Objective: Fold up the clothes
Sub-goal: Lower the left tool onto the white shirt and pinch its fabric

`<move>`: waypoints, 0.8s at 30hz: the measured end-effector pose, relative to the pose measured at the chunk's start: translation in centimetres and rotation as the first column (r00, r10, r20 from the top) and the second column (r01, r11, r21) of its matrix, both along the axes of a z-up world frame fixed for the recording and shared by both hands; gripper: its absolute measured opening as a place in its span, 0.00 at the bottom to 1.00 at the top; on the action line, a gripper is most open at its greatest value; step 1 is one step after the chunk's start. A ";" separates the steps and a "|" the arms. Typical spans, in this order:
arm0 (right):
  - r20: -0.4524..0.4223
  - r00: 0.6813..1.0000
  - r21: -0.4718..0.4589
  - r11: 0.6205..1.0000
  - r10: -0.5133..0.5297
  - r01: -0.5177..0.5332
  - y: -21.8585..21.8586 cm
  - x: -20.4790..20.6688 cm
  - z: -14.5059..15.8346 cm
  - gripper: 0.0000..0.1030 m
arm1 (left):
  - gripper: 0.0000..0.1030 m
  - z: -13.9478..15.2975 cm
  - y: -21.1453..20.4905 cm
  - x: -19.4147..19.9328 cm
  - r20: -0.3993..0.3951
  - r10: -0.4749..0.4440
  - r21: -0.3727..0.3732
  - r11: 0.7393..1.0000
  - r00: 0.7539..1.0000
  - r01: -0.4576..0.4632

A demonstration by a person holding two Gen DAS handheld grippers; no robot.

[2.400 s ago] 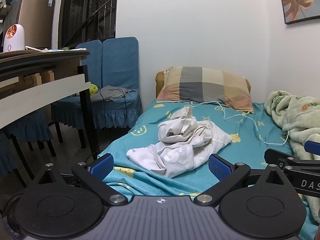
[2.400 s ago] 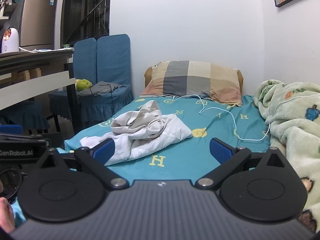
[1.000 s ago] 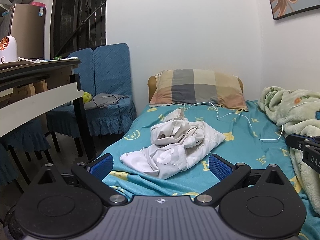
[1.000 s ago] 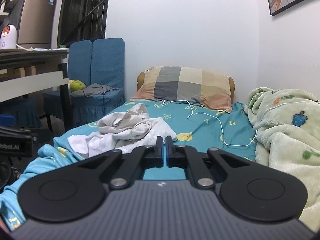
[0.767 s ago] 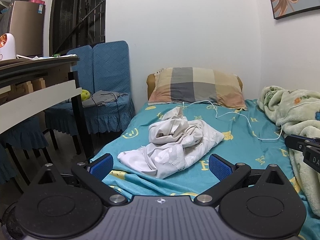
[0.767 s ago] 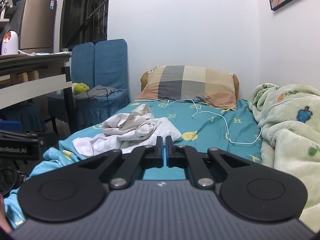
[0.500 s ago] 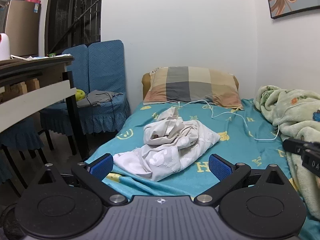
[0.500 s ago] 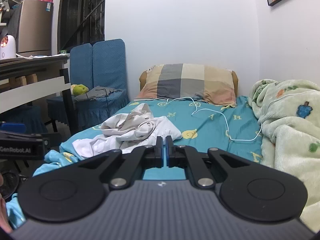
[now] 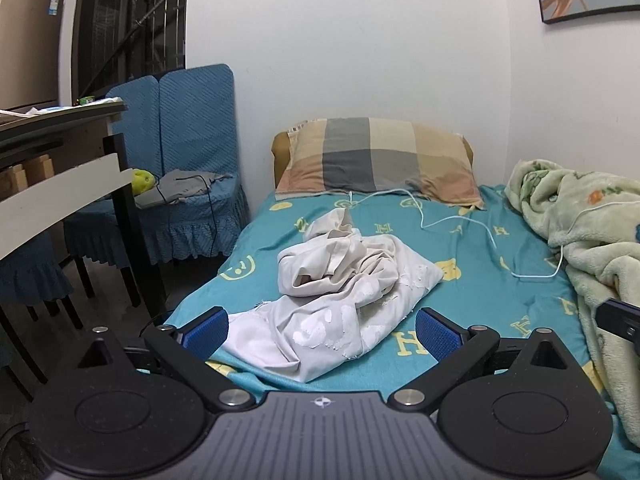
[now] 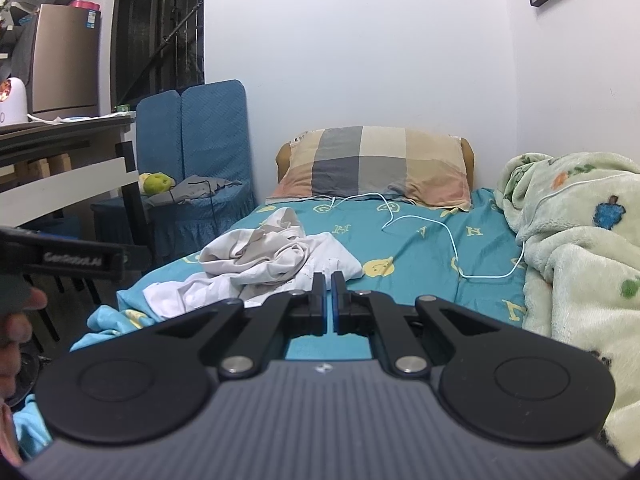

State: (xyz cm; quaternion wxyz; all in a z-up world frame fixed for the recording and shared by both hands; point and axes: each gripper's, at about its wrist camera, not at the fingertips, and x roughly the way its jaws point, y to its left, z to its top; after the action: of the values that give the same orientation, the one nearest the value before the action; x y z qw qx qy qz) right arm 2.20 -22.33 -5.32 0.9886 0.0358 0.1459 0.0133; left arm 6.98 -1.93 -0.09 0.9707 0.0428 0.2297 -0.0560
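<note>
Crumpled white garment (image 9: 344, 288) heaped unfolded on the teal bed (image 9: 472, 256), left gripper (image 9: 322, 330) spread wide and empty just short of its near edge, seemingly for a grasp, right gripper (image 10: 329, 300) closed, empty.

A crumpled white cloth garment (image 9: 344, 280) lies on the teal patterned bedsheet (image 9: 472, 280), just ahead of the left gripper (image 9: 322, 330) and ahead-left of the right gripper (image 10: 328, 300). Beyond it rests a checked pillow (image 9: 376, 158); a pale green fleece blanket (image 10: 580, 248) lies right, blue fabric-covered chairs (image 9: 188, 152) left.
</note>
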 end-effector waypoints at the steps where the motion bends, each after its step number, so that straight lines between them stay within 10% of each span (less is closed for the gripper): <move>1: -0.002 1.000 0.000 1.000 -0.003 0.003 0.0 0.1 0.0 0.05 | 0.97 -0.1 0.0 0.7 -0.008 -0.005 0.003 1.000 1.000 0.005; 17: -0.067 0.998 0.052 0.999 -0.003 0.007 -0.1 2.8 -2.0 0.07 | 0.92 -5.0 -1.9 16.7 -0.029 -0.034 0.094 0.995 0.999 0.037; 24: -0.102 0.995 0.054 0.998 0.013 -0.008 0.6 4.3 -3.2 0.07 | 0.75 -8.7 -3.9 24.8 -0.085 -0.004 0.093 0.996 0.996 0.012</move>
State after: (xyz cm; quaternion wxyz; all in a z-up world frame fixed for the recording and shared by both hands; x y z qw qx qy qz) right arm 6.54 -21.74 -8.49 0.9784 0.0623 0.1961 0.0207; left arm 31.80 -5.81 -8.80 0.9568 0.0864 0.2729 -0.0508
